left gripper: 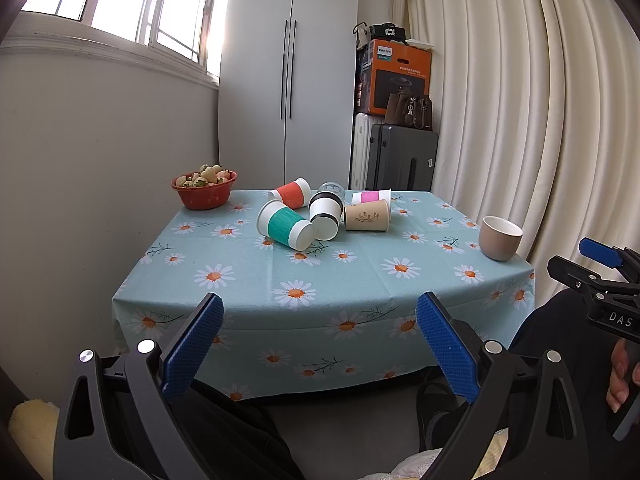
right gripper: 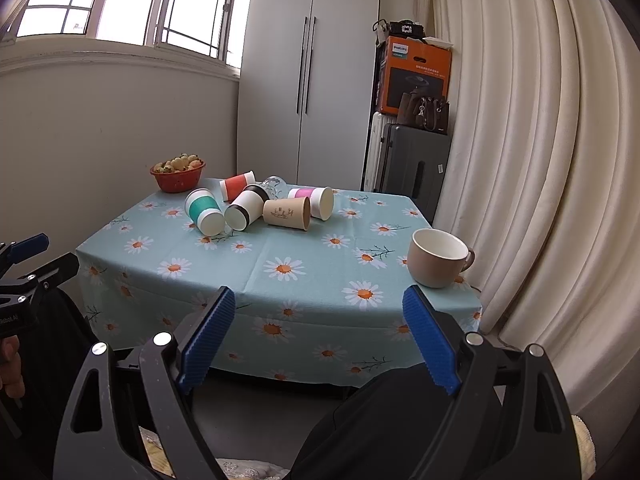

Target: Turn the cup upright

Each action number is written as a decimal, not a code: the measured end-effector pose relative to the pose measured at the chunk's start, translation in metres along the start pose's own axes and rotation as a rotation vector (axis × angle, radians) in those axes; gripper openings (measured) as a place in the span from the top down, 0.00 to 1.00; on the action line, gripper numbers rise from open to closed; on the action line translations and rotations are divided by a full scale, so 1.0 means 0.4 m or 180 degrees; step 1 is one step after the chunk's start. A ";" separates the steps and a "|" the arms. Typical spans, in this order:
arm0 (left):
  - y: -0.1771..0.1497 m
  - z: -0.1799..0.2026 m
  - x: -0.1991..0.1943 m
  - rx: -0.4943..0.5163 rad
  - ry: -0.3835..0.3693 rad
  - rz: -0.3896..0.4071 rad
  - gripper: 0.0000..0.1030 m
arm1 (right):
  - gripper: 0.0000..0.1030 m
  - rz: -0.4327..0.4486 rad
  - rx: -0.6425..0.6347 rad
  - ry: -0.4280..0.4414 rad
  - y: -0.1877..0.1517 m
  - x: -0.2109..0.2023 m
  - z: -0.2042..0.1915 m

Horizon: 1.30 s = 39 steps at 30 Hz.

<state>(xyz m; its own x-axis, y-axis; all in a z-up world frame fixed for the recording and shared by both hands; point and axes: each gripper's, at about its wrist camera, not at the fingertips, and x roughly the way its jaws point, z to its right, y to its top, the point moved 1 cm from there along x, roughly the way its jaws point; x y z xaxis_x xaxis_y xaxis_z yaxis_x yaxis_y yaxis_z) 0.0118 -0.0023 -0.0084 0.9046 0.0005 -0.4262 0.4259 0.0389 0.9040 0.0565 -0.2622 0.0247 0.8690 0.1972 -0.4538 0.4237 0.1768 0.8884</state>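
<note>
Five paper cups [right gripper: 287, 212] (all toppled) lie beside the red plastic fruit bowl [right gripper: 177, 178]; left hand-held gripper [left gripper: 320, 340] and right hand-held gripper [right gripper: 318, 330] gape, released.

Window [left gripper: 120, 4]: I see white-framed panes high on the left wall, bright daylight coming through.
Left wall [left gripper: 100, 152]: plain, off-white, with a ledge under the window.
Wardrobe [left gripper: 288, 72]: I log a tall white two-door unit with dark bar handles, behind the table's far edge.
Curtain [left gripper: 520, 100]: cream, pleated, hanging along the table's right edge.
Table [left gripper: 240, 280]: covered with a light-blue daisy-print cloth [right gripper: 320, 240].
Far right corner: I count a dark suitcase [left gripper: 400, 160], an orange box [left gripper: 400, 76] above it and a brown handbag [left gripper: 412, 112].
Floor [left gripper: 344, 424]: grey.
</note>
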 end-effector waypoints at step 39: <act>-0.012 0.003 -0.011 0.0010 -0.0013 0.0008 0.08 | 0.17 -0.0012 -0.0031 -0.0001 -0.007 0.009 0.002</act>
<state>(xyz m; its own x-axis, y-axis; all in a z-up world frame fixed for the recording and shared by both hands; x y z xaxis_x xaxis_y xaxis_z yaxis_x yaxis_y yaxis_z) 0.0057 -0.0035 -0.0110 0.9057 -0.0036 -0.4238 0.4237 0.0358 0.9051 0.0588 -0.2625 0.0206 0.8675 0.1961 -0.4572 0.4246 0.1869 0.8859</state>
